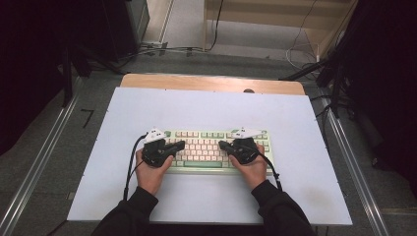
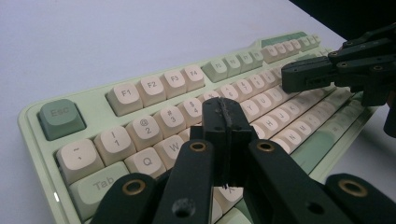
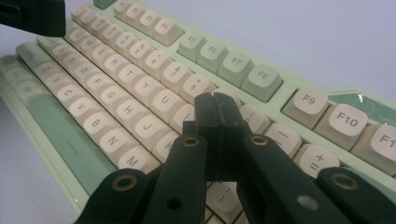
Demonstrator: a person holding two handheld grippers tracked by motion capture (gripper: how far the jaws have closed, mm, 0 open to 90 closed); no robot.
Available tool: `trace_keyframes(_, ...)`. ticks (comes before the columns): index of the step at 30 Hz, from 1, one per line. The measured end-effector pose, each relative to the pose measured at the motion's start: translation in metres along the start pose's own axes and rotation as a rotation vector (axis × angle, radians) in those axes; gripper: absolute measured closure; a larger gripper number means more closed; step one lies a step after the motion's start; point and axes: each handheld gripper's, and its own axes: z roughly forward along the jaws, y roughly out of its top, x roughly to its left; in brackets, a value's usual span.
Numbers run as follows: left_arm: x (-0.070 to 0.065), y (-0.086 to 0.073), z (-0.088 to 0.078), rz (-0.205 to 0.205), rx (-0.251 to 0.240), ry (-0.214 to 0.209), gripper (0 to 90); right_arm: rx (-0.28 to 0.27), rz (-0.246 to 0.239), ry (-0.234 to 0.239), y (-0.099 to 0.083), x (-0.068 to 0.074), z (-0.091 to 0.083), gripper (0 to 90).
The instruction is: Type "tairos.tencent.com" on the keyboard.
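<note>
keyboard lies on the bench, slightly near of centre, long side running left-right; left gripper sits over the keyboard's left end, pointing right; right gripper over its right end, pointing left; tips face each other across the middle rows, apart; left gripper view: left gripper over the number/Q-W keys; right gripper view: right gripper over keys right of J-M; bare bench far of the keyboard and on both sides
</note>
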Motion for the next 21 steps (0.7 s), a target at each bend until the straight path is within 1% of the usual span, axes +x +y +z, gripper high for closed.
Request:
trace_keyframes(3, 0.000, 0.000, 0.000, 0.003, 0.003, 0.000, 90.0, 0.013, -0.003, -0.005, 0.000, 0.000, 0.002, 88.0)
trace_keyframes(7, 0.000, 0.000, 0.001, 0.003, 0.006, 0.001, 90.0, 0.011, -0.003, -0.005, 0.000, 0.000, 0.001, 88.1)
trace_keyframes(11, 0.001, -0.001, 0.001, 0.004, 0.008, 0.002, 90.0, -0.011, -0.010, 0.012, 0.002, 0.004, -0.004, 88.1)
trace_keyframes(17, 0.000, -0.001, 0.001, 0.010, 0.014, 0.002, 90.0, -0.020, -0.029, 0.046, 0.003, 0.013, -0.010, 88.1)
trace_keyframes(21, 0.001, -0.002, 0.000, 0.007, 0.014, 0.006, 90.0, -0.013, -0.034, 0.074, 0.000, 0.018, -0.011, 88.1)
